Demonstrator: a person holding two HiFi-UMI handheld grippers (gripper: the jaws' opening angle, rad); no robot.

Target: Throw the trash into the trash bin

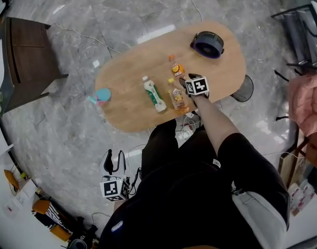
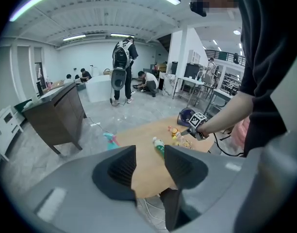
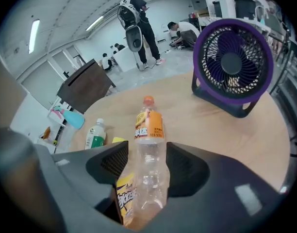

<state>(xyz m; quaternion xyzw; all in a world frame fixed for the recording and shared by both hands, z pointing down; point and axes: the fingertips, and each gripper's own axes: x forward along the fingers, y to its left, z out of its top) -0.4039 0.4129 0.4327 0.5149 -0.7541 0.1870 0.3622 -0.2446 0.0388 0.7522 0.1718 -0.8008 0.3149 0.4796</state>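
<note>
Oval wooden table (image 1: 127, 87) is standing on a grey marble floor, carrying three bottles and a purple fan (image 3: 233, 62). You are holding the right gripper (image 3: 147, 161) low over the tabletop with its jaws spread. The orange-labelled bottle (image 3: 149, 140) is lying between them, cap pointing away from you, with a narrow gap showing at the left jaw. A yellow-labelled bottle (image 3: 123, 198) is lying just beside it, under that jaw. You are holding the left gripper (image 2: 150, 157) off the table, jaws apart and empty. A dark mesh bin (image 1: 245, 90) is standing on the floor by the table's edge.
</note>
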